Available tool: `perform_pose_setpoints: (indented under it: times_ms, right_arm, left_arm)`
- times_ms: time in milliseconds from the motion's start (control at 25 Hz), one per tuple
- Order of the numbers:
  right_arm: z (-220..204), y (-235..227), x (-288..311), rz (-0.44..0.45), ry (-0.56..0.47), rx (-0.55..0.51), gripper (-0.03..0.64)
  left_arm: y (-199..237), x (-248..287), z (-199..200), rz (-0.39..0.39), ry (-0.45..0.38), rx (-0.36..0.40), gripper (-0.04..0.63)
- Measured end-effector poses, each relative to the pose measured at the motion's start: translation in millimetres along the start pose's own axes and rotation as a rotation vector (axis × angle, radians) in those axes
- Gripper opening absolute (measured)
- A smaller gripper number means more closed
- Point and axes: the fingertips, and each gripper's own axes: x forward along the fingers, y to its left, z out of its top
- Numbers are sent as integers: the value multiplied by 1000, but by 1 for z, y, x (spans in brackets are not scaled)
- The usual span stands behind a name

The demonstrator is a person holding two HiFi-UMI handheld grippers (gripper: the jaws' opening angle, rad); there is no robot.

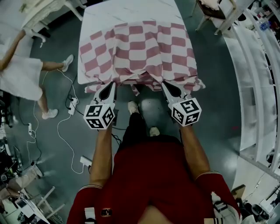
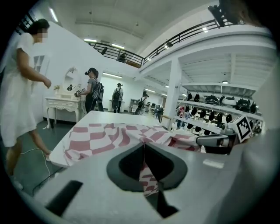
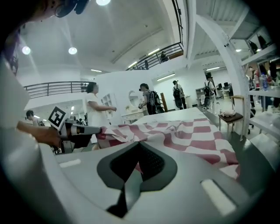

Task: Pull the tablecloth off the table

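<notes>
Red-and-white checked tablecloth lies bunched, partly drawn off the white table

no readable text — only square marker patterns

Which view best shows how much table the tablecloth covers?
The head view: it looks down on the whole tablecloth, bunched at the near edge, bare table beyond. Both gripper views show only a low, slanted stretch of it.

Warehouse-like hall, mezzanine railing, stocked shelves
</notes>
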Motion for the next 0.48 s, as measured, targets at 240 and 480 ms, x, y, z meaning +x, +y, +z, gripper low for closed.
perform_pose_setpoints:
  times_ms: [240, 480]
  right_arm:
    - [3, 35, -50, 42, -77, 85, 11]
    - [12, 75, -79, 73, -131, 80, 12]
  left_arm:
    - [-25, -64, 3, 25, -44, 10, 12]
    - [-39, -111, 10, -6, -104, 10, 12]
